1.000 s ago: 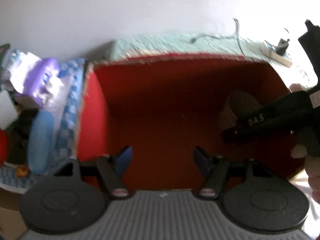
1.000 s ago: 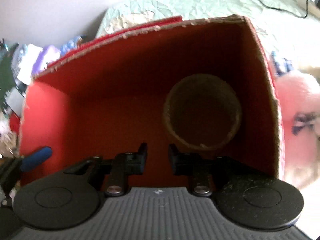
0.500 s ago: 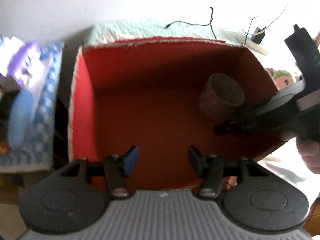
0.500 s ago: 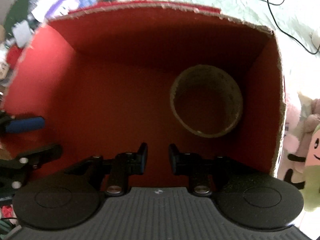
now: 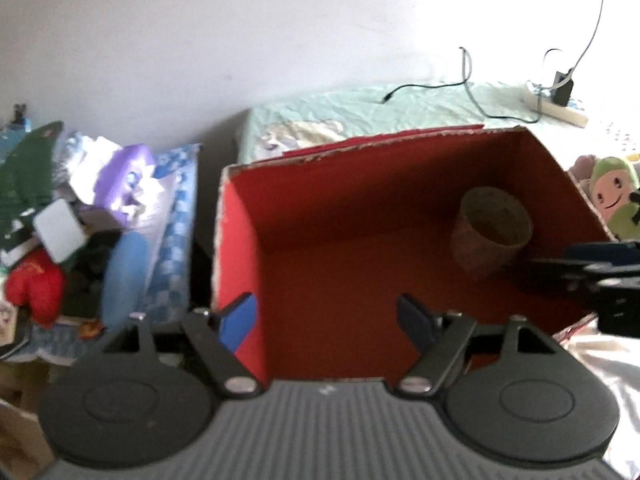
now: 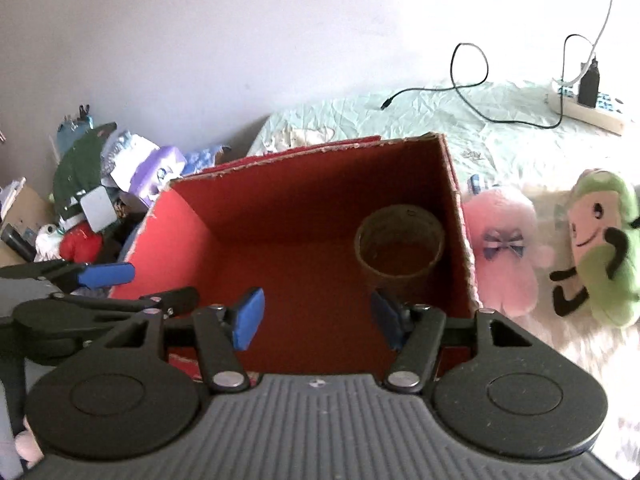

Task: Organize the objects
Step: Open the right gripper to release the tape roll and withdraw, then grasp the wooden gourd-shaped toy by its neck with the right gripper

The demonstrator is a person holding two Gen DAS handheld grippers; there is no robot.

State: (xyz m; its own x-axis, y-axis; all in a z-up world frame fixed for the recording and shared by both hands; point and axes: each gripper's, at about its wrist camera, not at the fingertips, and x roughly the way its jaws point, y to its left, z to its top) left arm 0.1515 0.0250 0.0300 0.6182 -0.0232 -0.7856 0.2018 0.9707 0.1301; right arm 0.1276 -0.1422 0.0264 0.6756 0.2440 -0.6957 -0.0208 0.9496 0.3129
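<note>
Plain white wall (image 6: 240,40) behind. Bed with crumpled pale-green sheet (image 6: 440,120) along wall; black cable (image 6: 468,80) and power strip (image 6: 592,114) on it. Cluttered pile (image 5: 80,208) at left. Bright daylight from right.

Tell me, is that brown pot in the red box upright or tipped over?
Upright: the brown pot stands on the red box floor, round mouth facing up.

My red cardboard box (image 6: 256,240) sits open-topped on the bed, its top edges ragged. A brown woven cup (image 6: 399,250) stands upright inside, near its right wall. A pink plush (image 6: 504,256) and a green plush (image 6: 600,248) lie just outside to the right.
</note>
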